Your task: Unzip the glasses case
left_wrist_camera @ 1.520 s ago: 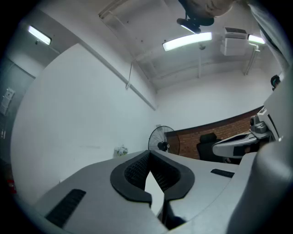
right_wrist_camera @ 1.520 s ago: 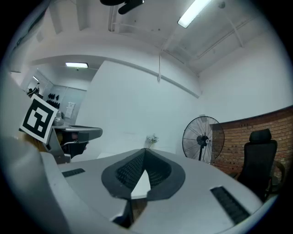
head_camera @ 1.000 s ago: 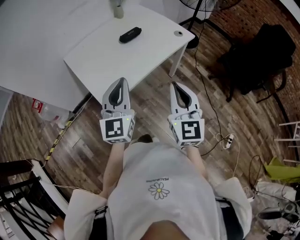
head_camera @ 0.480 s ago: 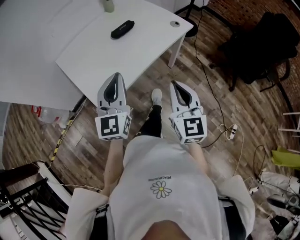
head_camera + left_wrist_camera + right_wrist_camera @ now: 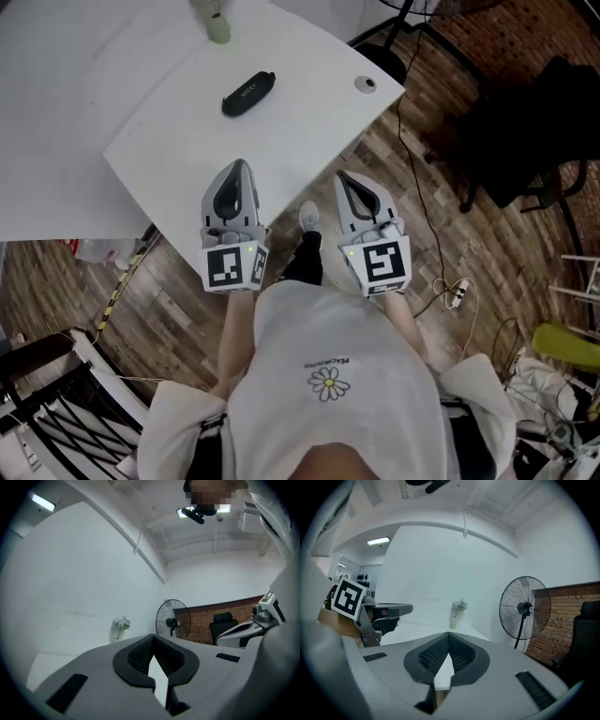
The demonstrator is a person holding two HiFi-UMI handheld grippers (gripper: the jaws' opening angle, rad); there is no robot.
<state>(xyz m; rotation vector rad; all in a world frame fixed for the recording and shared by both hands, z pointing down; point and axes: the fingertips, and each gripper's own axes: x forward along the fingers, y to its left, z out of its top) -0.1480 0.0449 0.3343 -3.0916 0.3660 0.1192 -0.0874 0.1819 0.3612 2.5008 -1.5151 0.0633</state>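
The black glasses case (image 5: pixel 248 93) lies zipped on the white table (image 5: pixel 309 112), toward its far side. My left gripper (image 5: pixel 239 167) is shut and empty, its tips just over the table's near edge, well short of the case. My right gripper (image 5: pixel 345 176) is also shut and empty, over the wooden floor beside that edge. In the left gripper view the jaws (image 5: pixel 153 637) meet with nothing between them; the same holds in the right gripper view (image 5: pixel 449 633). The case does not show in either gripper view.
A small vase of flowers (image 5: pixel 217 28) stands at the table's far edge, and a small round object (image 5: pixel 366 84) lies near its right corner. A standing fan (image 5: pixel 524 609) and a black chair (image 5: pixel 525 122) are to the right. Cables and a power strip (image 5: pixel 457 292) lie on the floor.
The person has stepped toward the table, carrying both grippers forward. The left gripper's tips now reach over the table edge. Both stay shut.
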